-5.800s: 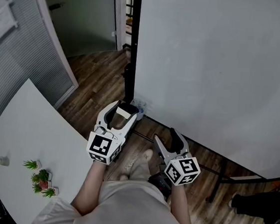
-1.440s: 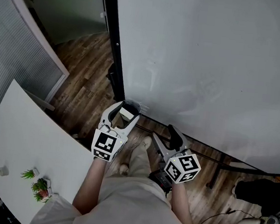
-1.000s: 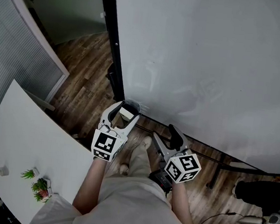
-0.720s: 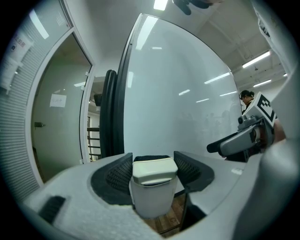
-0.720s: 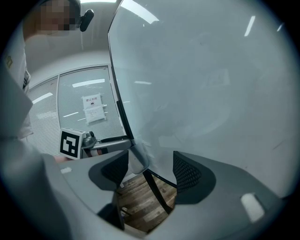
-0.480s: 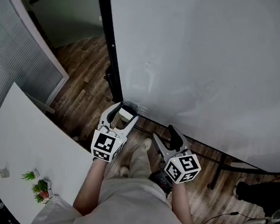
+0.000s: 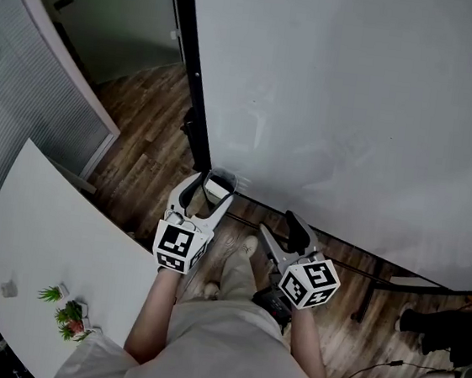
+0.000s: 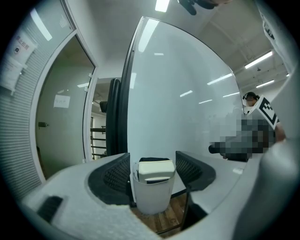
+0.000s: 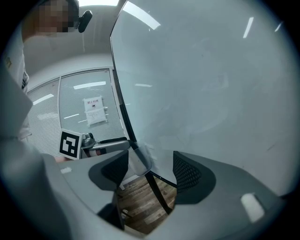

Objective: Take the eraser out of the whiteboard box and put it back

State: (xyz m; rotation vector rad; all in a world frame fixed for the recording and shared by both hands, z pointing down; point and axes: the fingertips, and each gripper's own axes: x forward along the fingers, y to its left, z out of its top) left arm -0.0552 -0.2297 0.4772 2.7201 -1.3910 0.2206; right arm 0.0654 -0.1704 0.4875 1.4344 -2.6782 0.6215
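Far left, white table (image 7: 45, 230) with small green plants (image 7: 66, 307). Next, left gripper (image 7: 213, 188) at the lower left corner of the whiteboard (image 7: 355, 113): jaws wide apart, just now opened further, flanking the translucent whiteboard box (image 8: 150, 199) without gripping it. Inside that box, white eraser (image 8: 153, 169), top poking above the rim. Further right, right gripper (image 7: 281, 225), apart from the box, jaws spread, nothing held.

L tool (image 7: 213, 186), R tool (image 7: 278, 225): white, b/w marker cubes (image 7: 177, 247); pale tee (image 7: 226, 352).
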